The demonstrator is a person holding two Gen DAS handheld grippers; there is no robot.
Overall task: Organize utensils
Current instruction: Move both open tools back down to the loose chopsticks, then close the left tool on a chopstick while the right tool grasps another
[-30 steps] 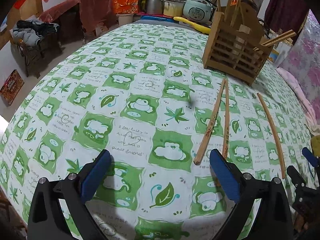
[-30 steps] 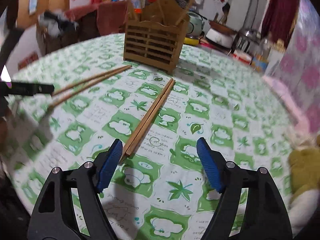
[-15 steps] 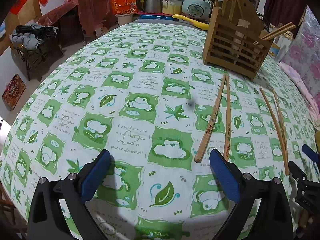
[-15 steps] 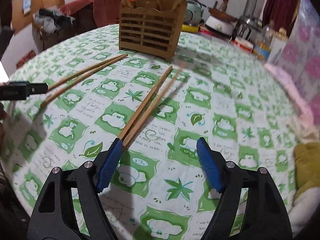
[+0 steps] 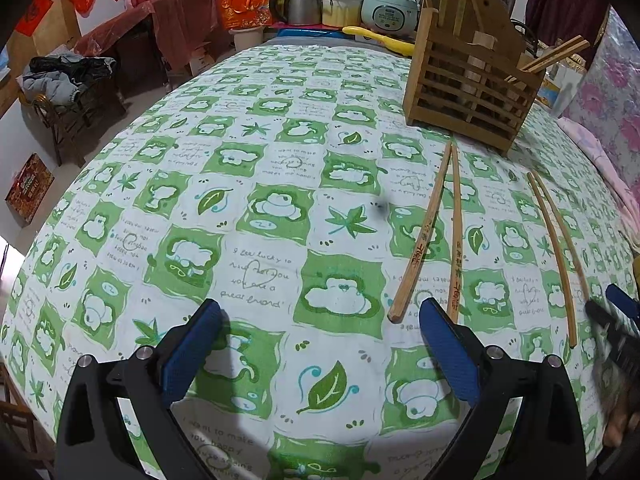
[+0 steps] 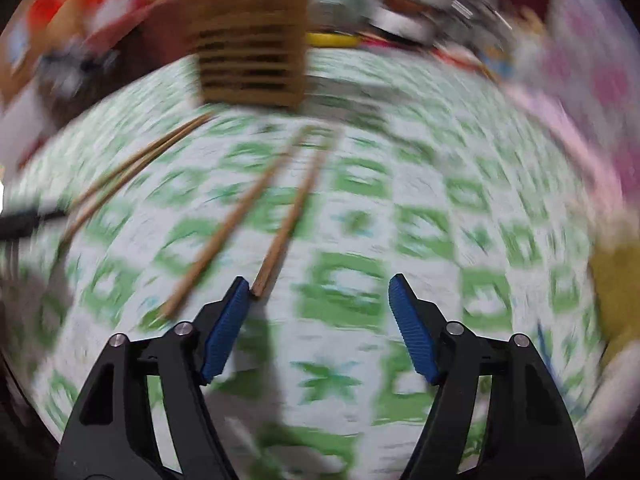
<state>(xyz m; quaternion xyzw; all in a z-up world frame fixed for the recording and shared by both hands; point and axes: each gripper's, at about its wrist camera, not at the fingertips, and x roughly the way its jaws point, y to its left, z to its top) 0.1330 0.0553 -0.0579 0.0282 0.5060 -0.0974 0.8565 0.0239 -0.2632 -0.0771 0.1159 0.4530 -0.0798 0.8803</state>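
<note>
Two printed wooden chopsticks [image 5: 424,240] lie on the green-and-white tablecloth [image 5: 280,208], just ahead of my left gripper [image 5: 320,312], which is open and holds nothing. A thinner pair of chopsticks [image 5: 554,248] lies to their right, near my right gripper [image 5: 616,320]. The right wrist view is blurred. There my right gripper [image 6: 318,284] has its jaws closing. The near end of one thin chopstick [image 6: 286,220] sits at the left fingertip [image 6: 236,296], unpinched, and its mate [image 6: 216,240] lies outside. The slatted wooden holder [image 5: 468,92] stands upright beyond, with several sticks in it.
Kettles, a rice cooker and pots crowd the far table edge [image 5: 340,4]. A yellow soft thing [image 6: 616,280] lies at the right. The left gripper's tip [image 6: 28,220] pokes in beside the printed chopsticks [image 6: 132,172]. A pink floral cloth [image 5: 616,92] hangs on the right.
My right gripper has shifted and rolled, and its jaws have narrowed. The thin chopsticks, which lay together, now lie spread apart. My left gripper has stayed put.
</note>
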